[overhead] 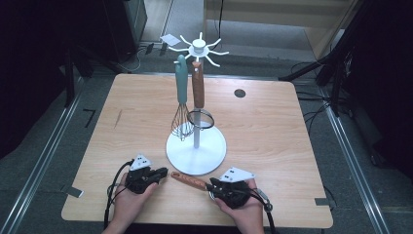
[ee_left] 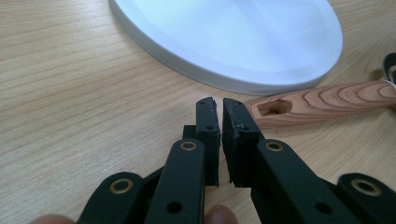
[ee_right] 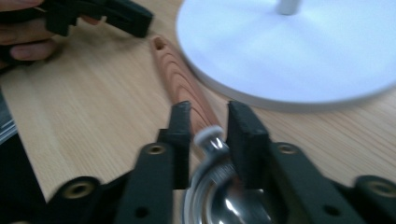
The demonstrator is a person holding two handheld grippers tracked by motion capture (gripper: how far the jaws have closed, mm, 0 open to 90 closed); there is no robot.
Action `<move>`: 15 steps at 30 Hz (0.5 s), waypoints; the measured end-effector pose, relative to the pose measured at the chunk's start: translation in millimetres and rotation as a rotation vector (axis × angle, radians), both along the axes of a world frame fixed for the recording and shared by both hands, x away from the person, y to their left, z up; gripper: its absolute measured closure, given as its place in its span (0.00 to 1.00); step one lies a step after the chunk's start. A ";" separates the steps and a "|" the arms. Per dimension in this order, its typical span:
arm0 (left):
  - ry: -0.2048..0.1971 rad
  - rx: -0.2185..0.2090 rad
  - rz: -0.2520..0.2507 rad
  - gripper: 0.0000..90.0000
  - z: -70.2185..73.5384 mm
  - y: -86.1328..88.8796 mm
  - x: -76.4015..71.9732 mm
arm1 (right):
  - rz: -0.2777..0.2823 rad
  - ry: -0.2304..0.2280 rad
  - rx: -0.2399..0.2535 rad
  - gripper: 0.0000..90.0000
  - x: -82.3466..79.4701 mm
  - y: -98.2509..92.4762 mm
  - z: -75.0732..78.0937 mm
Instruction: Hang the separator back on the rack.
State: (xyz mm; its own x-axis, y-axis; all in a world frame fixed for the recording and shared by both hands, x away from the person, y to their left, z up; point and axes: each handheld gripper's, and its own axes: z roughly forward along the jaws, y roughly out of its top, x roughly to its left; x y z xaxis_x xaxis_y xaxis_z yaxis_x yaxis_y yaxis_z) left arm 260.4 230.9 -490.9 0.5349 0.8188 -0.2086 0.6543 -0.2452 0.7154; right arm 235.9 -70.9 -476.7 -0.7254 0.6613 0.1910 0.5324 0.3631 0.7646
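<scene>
- High view shows us the left tongs (overhead: 160, 171) low on the surface (overhead: 272, 126), held in the left hand (overhead: 127, 197), tips pointing right toward the free end of a wooden handle (overhead: 187, 180).
- In the left gripper view we see those jaws nearly shut, a thin slit between the pads (ee_left: 208, 133), nothing between them; the handle's end, with its hanging hole, lies just beyond the tips, and we cannot tell whether they touch.
- We see the right tongs (overhead: 214, 185) in the right hand (overhead: 246, 209), at the other end of the handle.
- In the right gripper view the jaws stand partly open on either side of the metal neck (ee_right: 210, 137) where the handle joins a shiny steel bowl (ee_right: 224, 200); we cannot tell whether the pads press on it.
- The utensil lies flat on the surface, just in front of the stand's white round base (overhead: 196, 148).
- From the stand's hooks (overhead: 198, 47) we see a teal-handled whisk (overhead: 181, 95) hanging beside a wooden-handled tool with a round wire ring (overhead: 200, 118).
</scene>
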 end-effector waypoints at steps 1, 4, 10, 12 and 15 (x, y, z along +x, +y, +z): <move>0.000 0.001 -0.001 0.95 -0.1 -0.2 -0.1 | 0.016 0.003 -0.008 0.70 2.0 6.4 -1.5; 0.001 -0.003 0.002 0.95 -0.2 0.7 -0.1 | 0.034 0.011 -0.040 0.61 8.5 18.8 -7.5; -0.005 -0.018 0.001 0.94 1.1 4.2 -0.7 | 0.065 0.002 -0.087 0.62 15.7 34.8 -19.6; -0.007 -0.017 0.001 0.94 1.6 4.9 -1.0 | 0.068 -0.014 -0.103 0.69 15.1 35.3 -19.6; -0.010 -0.020 -0.002 0.94 1.9 6.0 -1.6 | 0.112 -0.007 -0.080 0.76 14.9 33.2 -20.3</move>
State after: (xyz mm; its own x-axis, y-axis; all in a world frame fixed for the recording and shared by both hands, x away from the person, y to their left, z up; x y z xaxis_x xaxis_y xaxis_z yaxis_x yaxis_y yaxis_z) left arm 258.8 236.9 -489.0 0.5389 0.8133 -0.2194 0.6468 -0.2327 0.7263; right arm 250.8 -37.7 -497.0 -0.7965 0.5892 0.1358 0.4801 0.4798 0.7343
